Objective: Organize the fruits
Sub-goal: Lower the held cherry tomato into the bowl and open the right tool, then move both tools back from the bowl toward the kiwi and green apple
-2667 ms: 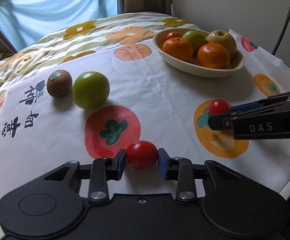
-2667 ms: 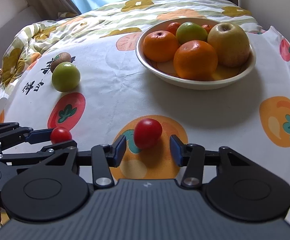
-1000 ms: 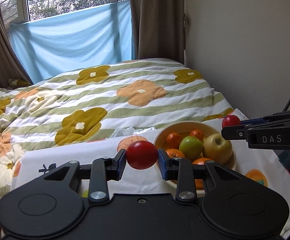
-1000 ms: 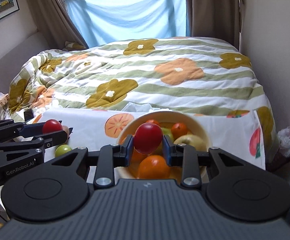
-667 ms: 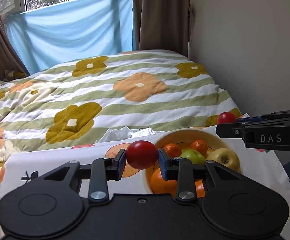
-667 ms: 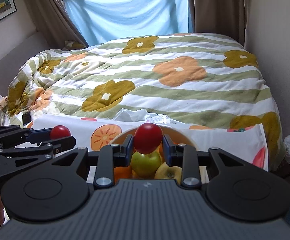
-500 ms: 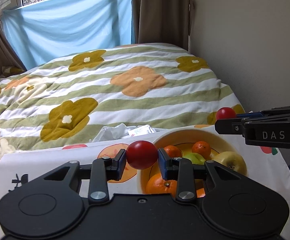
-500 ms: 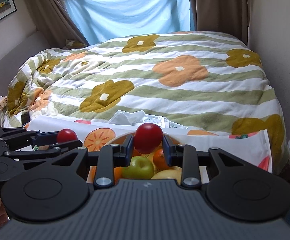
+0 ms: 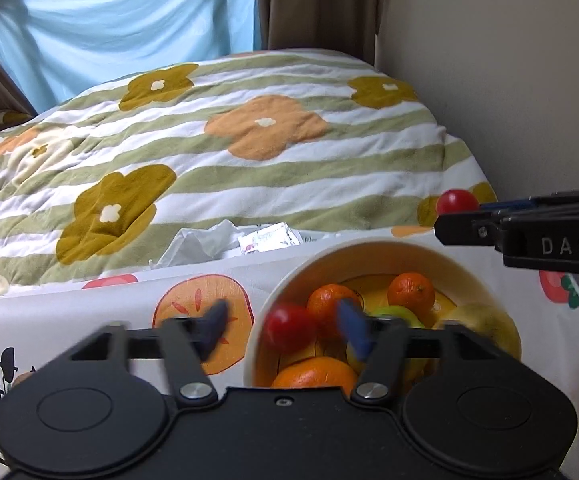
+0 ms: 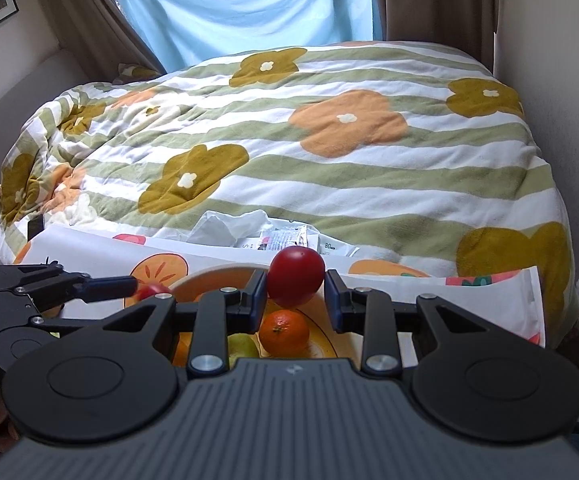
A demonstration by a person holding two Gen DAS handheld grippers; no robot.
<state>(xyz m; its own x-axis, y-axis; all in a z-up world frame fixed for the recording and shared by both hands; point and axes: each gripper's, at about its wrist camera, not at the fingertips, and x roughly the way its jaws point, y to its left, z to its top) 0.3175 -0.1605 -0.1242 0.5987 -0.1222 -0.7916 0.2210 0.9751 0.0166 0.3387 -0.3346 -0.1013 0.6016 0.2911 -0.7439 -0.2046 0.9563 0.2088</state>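
My left gripper (image 9: 283,326) is open above the left part of the cream fruit bowl (image 9: 373,247). Its fingers are blurred and spread wide. The red tomato (image 9: 289,326) it held is loose between them, over the bowl. The bowl holds oranges (image 9: 331,304), a green fruit and a yellow apple (image 9: 477,326). My right gripper (image 10: 296,294) is shut on a second red tomato (image 10: 296,282) and holds it above the bowl's far rim (image 10: 225,270). That gripper also shows in the left wrist view (image 9: 455,216) with its tomato (image 9: 457,201).
The bowl stands on a white cloth printed with persimmons (image 9: 193,304), near its far edge. Behind it lies a bed with a striped floral quilt (image 9: 249,152) and some paper packets (image 9: 265,236). A wall rises to the right.
My left gripper has opened and let go of its tomato, which has dropped lower toward the bowl. Both grippers have moved forward over the bowl. The right one still grips its tomato.
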